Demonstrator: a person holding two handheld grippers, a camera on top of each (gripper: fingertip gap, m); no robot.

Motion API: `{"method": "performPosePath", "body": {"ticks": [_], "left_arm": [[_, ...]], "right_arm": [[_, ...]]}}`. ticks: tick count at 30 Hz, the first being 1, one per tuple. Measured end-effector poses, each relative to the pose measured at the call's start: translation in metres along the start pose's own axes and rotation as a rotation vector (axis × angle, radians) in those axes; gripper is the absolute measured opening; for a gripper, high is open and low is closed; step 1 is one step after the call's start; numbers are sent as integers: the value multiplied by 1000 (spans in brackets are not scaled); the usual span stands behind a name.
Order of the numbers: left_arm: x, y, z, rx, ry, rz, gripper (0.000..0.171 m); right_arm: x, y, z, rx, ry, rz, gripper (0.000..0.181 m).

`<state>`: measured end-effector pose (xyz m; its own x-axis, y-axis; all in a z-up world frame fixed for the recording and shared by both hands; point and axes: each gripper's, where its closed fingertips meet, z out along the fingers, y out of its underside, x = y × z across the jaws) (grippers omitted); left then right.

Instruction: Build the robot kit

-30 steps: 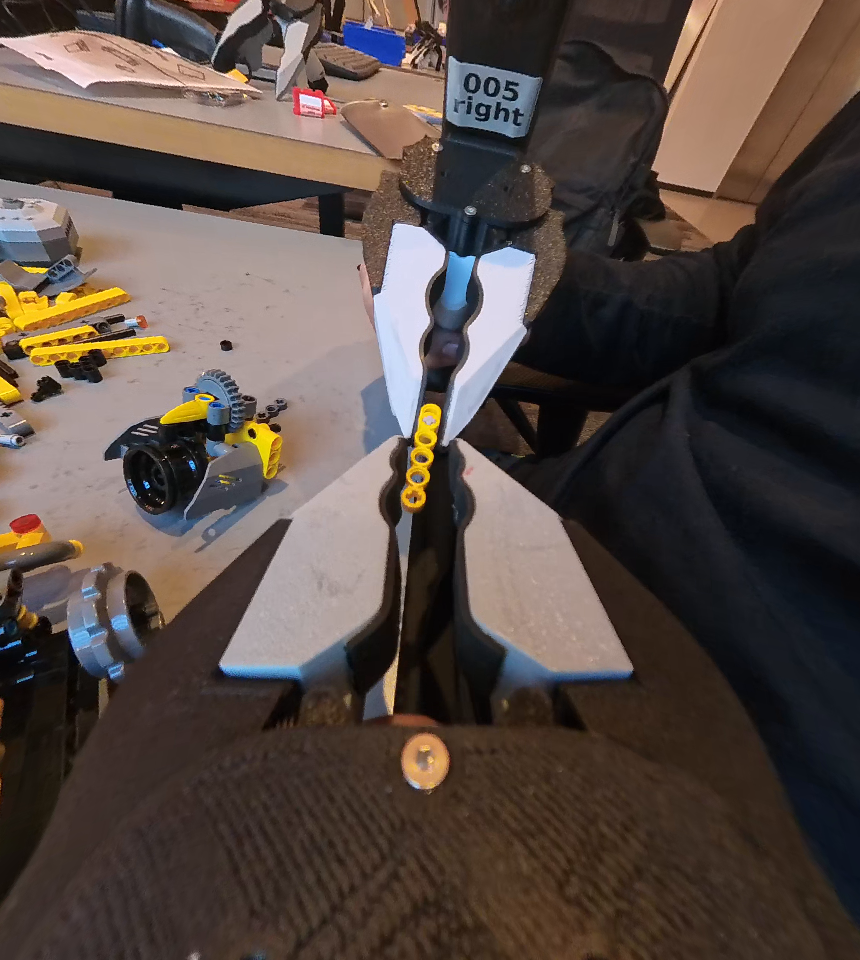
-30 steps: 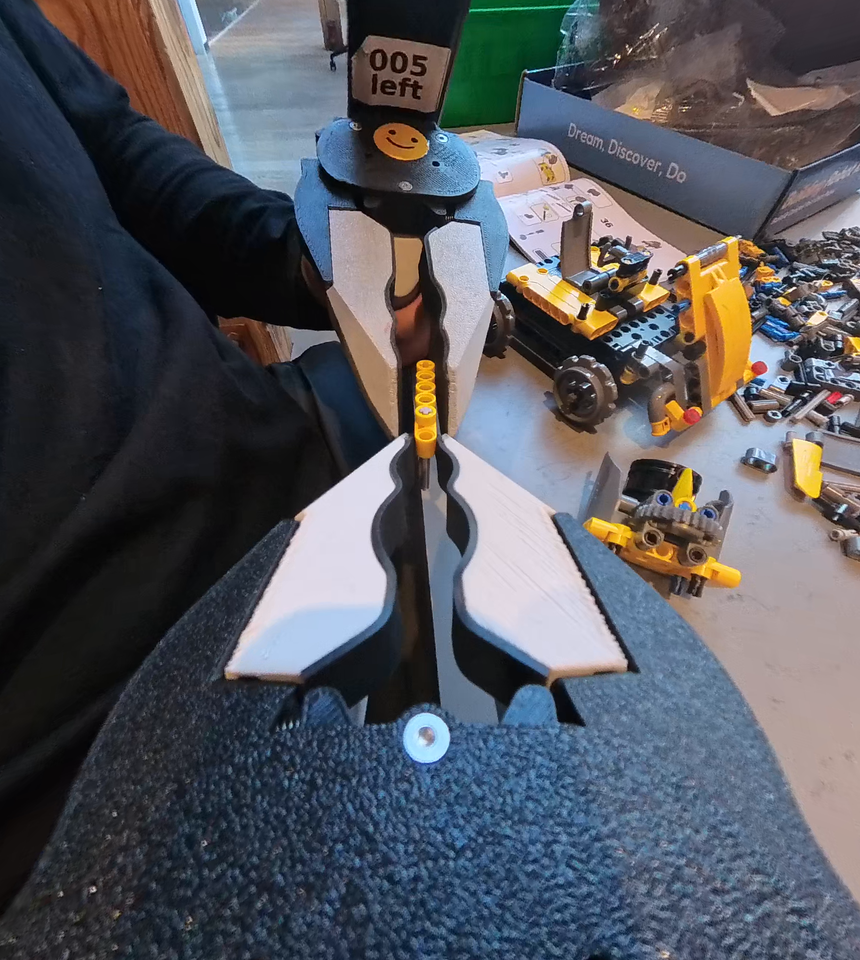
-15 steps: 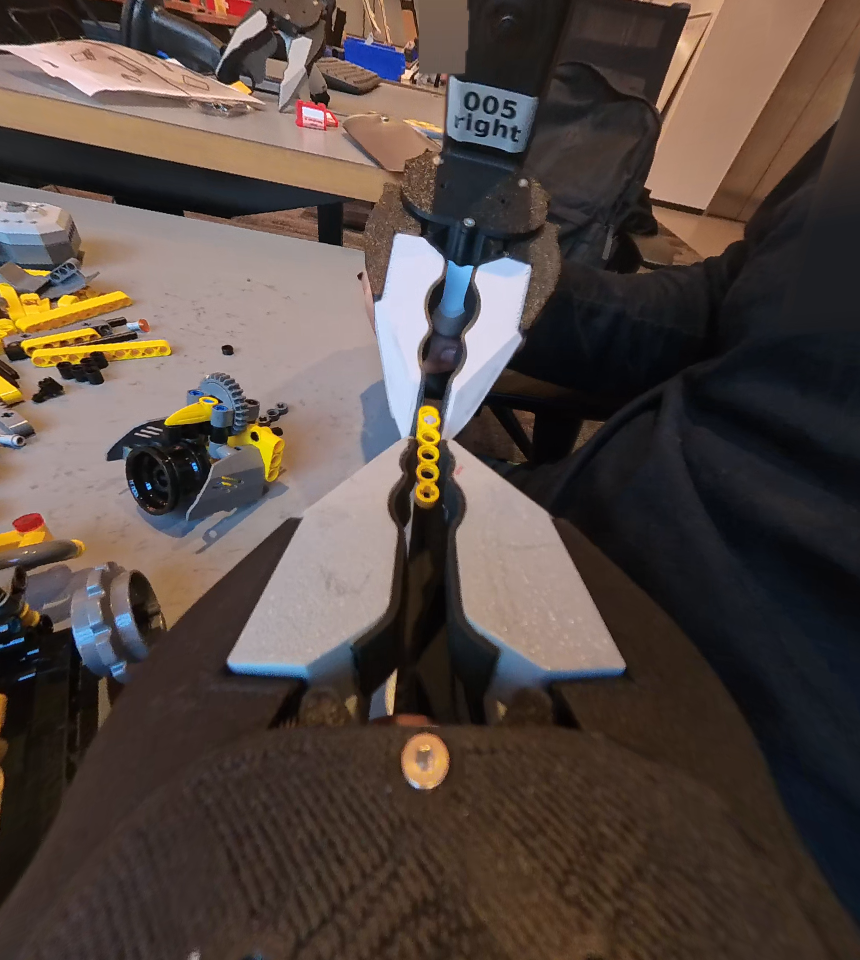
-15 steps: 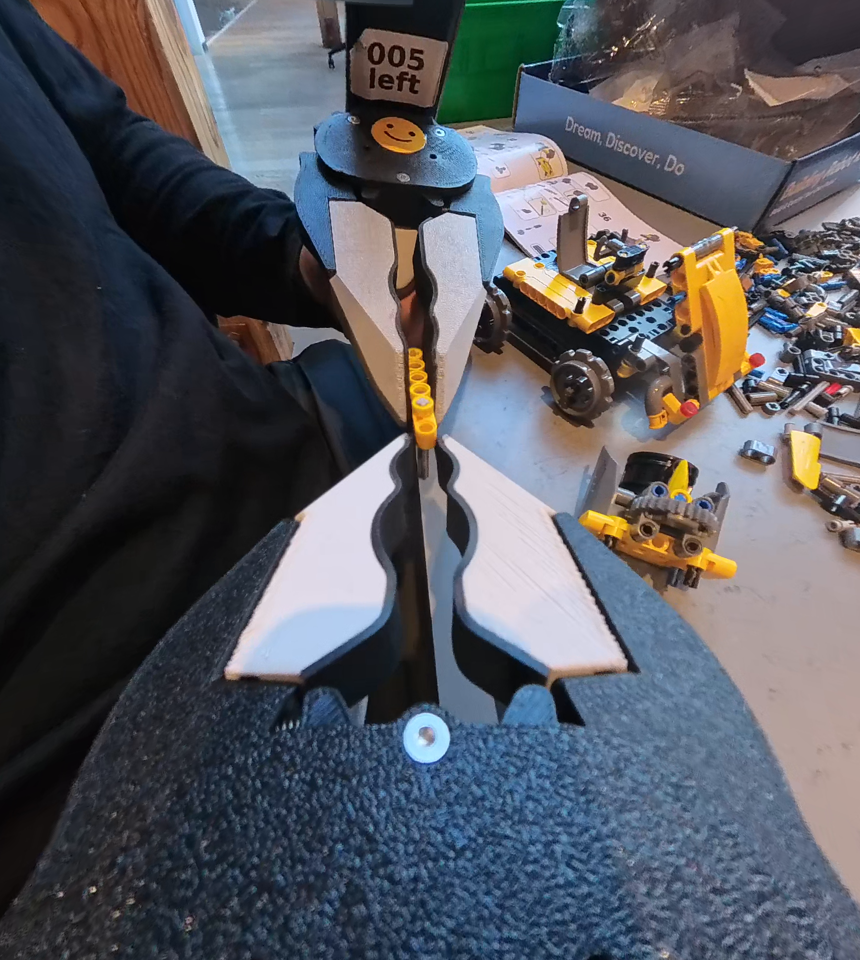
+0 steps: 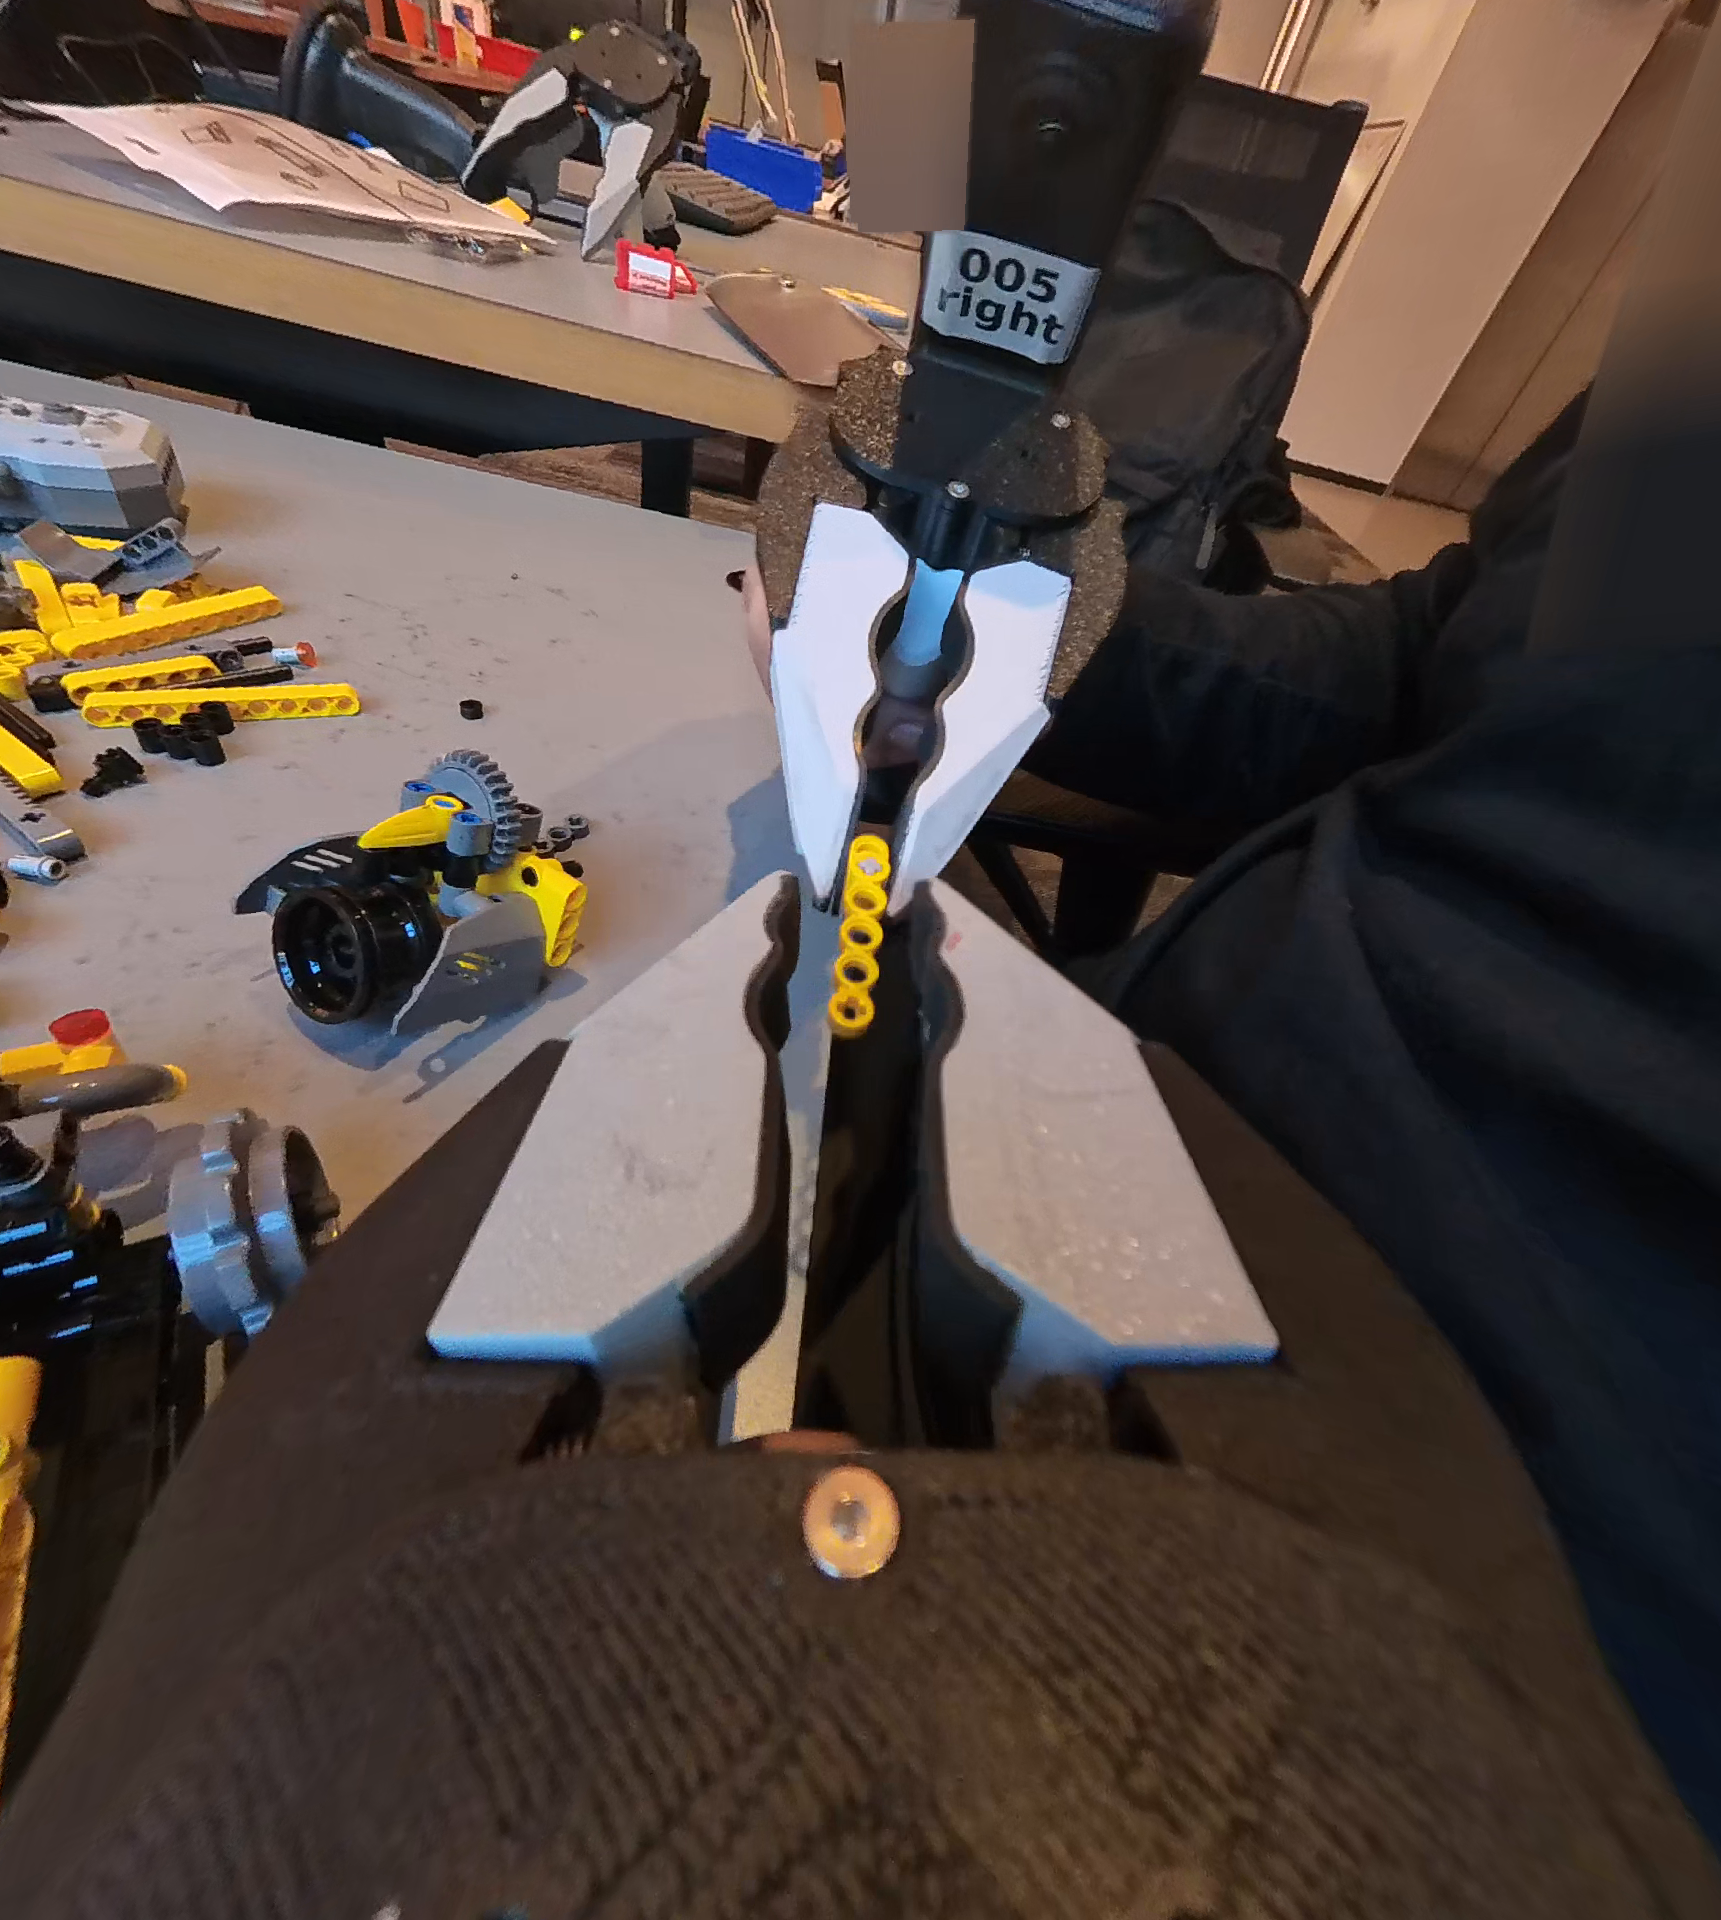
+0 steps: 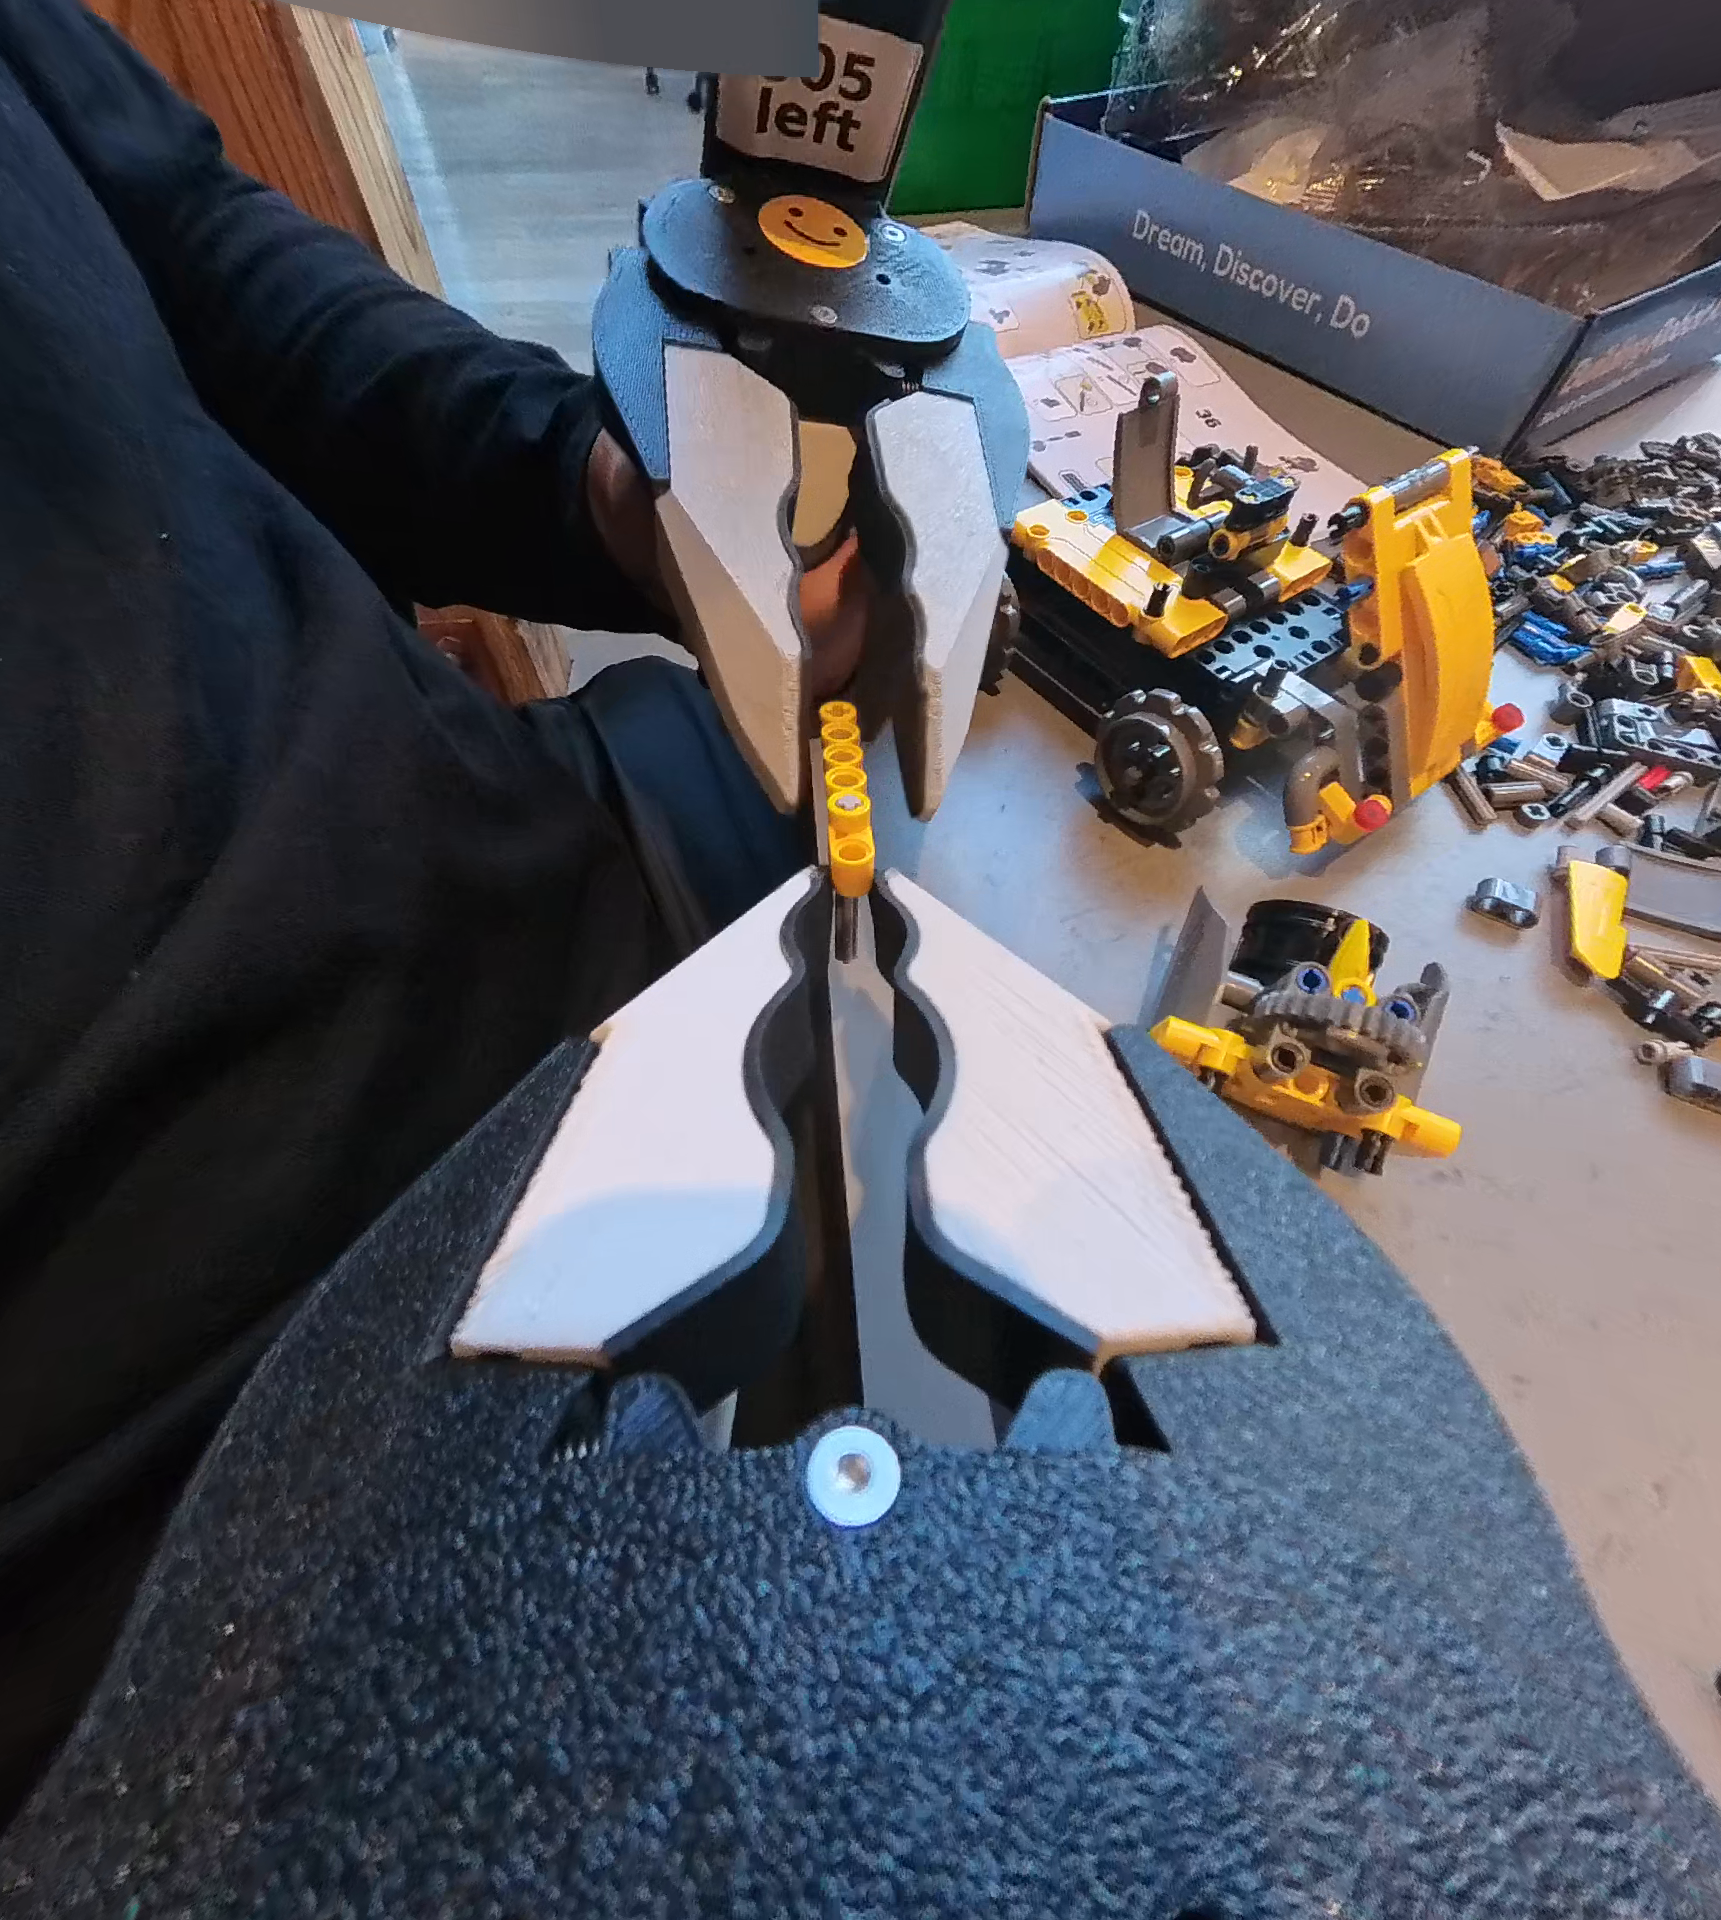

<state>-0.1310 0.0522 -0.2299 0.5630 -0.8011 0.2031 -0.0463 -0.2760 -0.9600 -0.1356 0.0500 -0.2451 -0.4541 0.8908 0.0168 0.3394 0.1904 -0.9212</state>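
Observation:
A short yellow beam with holes [image 5: 854,971] hangs in the air between my two grippers, which face each other tip to tip off the table's edge. My right gripper [image 6: 851,878] is shut on one end of the beam [image 6: 845,779]; a dark pin shows between its fingers just behind the beam. It also shows in the left wrist view [image 5: 856,909]. My left gripper [image 5: 853,885] is open, its fingers on either side of the beam's other end without pinching it. It also shows in the right wrist view [image 6: 853,808].
A grey table [image 6: 1562,1299] holds a partly built yellow and black vehicle [image 6: 1251,623], a small geared assembly with a black wheel [image 5: 420,904], scattered loose parts [image 6: 1666,644], a booklet [image 6: 1074,384] and a dark box [image 6: 1355,260]. A person's dark sleeve [image 5: 1458,1039] is close by. My two grippers' fingertips are within a few centimetres of each other.
My left gripper has opened and let go of the yellow beam. The right gripper keeps its hold on the beam's other end.

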Motion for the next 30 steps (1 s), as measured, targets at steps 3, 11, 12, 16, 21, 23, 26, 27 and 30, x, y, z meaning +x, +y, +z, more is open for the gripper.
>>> {"method": "performPosePath", "body": {"ticks": [3, 11, 12, 16, 21, 23, 26, 27, 30], "left_arm": [[0, 1, 0, -8, 4, -6, 19], [0, 5, -1, -36, 6, 2, 8], [0, 5, -1, -37, 4, 5, 6], [-1, 4, 0, -34, -8, 10, 5], [-1, 4, 1, -59, -32, 35, 4], [1, 3, 2, -63, -40, 58, 4], [-1, 5, 1, -77, -71, 87, 4], [-1, 5, 0, -77, -73, 92, 4], [-2, 3, -6, -67, -78, 94, 4]], "right_arm": [[1, 1, -3, -1, 4, 2, 7], [2, 3, -6, 0, 6, -1, 7], [2, 3, -6, -1, 4, -1, 7], [3, 5, -5, -15, 2, 6, 7], [3, 10, 1, -83, 9, -19, 9], [2, 9, 4, -90, 2, -25, 9], [4, 9, 7, -107, -4, -28, 8], [4, 9, 8, -109, -6, -29, 8], [4, 4, 12, -100, -11, -30, 8]]}}
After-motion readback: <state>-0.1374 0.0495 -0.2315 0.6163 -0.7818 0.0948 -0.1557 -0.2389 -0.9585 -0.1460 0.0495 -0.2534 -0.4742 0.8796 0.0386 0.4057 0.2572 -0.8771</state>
